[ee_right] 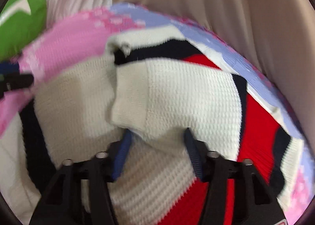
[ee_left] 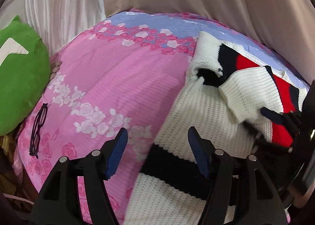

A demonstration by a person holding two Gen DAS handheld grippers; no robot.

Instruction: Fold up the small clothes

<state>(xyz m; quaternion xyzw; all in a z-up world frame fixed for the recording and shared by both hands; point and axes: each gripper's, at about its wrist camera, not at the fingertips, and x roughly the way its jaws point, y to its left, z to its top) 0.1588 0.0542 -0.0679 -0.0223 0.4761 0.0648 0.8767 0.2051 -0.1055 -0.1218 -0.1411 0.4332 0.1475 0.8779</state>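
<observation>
Both grippers — left gripper point(ee_left: 157, 146), right gripper point(ee_right: 156, 146) — spread-fingered over the white knitted red-and-navy-striped sweater point(ee_left: 206, 107): pinch the sleeve cuff squarely before folding.

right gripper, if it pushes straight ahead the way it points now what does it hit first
Most likely the sweater's white folded sleeve, hanging just ahead of the open right gripper; depth is blurred.

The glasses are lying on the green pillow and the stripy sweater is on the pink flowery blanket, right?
Not quite. The dark-framed folded glasses lie on the pink rose-print quilted blanket, beside the green pillow, not on it. The left wrist view shows this. The white knitted sweater with navy and red stripes does lie on that blanket.
</observation>
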